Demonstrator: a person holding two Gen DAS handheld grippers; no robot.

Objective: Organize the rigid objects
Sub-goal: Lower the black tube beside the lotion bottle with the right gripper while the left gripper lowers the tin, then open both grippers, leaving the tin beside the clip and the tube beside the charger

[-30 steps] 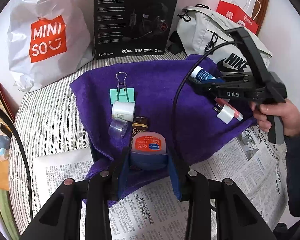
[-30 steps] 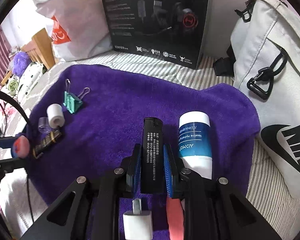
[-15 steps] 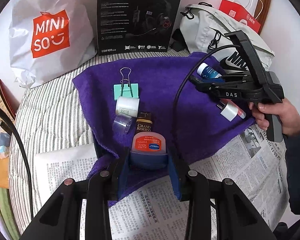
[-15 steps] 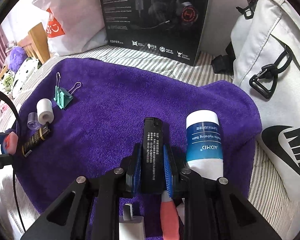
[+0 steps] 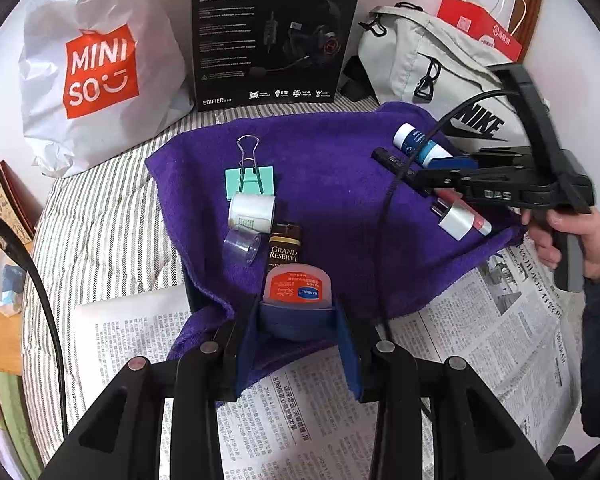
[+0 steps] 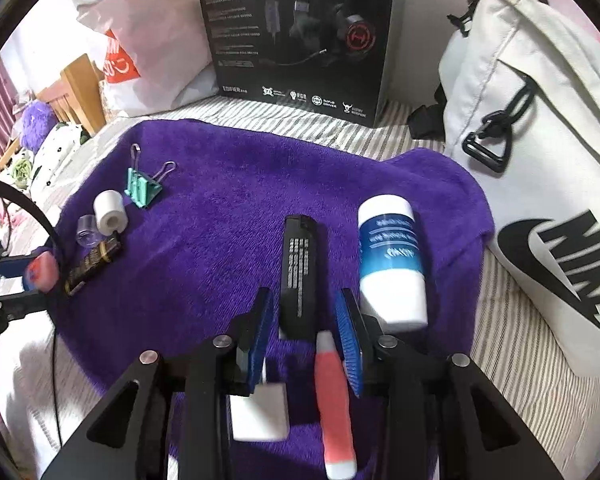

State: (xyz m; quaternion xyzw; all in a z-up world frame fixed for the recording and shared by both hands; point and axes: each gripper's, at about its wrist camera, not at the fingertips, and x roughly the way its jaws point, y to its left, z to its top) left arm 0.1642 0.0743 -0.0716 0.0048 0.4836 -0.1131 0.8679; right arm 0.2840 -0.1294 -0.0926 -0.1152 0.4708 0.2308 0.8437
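1. Our right gripper (image 6: pixel 305 326) has just been opening; the black bar (image 6: pixel 299 264) lies loose between its parted pads.
2. The bar's long axis runs near-to-far on the purple towel (image 6: pixel 228 216), left of the blue-and-white tube (image 6: pixel 392 264).
3. Our left gripper (image 5: pixel 298 322) clamps the red-lidded jar (image 5: pixel 298 289) at the towel's near edge.

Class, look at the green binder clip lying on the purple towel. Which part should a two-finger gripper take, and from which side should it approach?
Take the green binder clip by its folded green body, coming down from above with one finger on each flat face. The body is the solid, wide part; the wire handles are thin and would probably swivel. Its far side on the purple towel is bare, while the white roll lies close on its near side.
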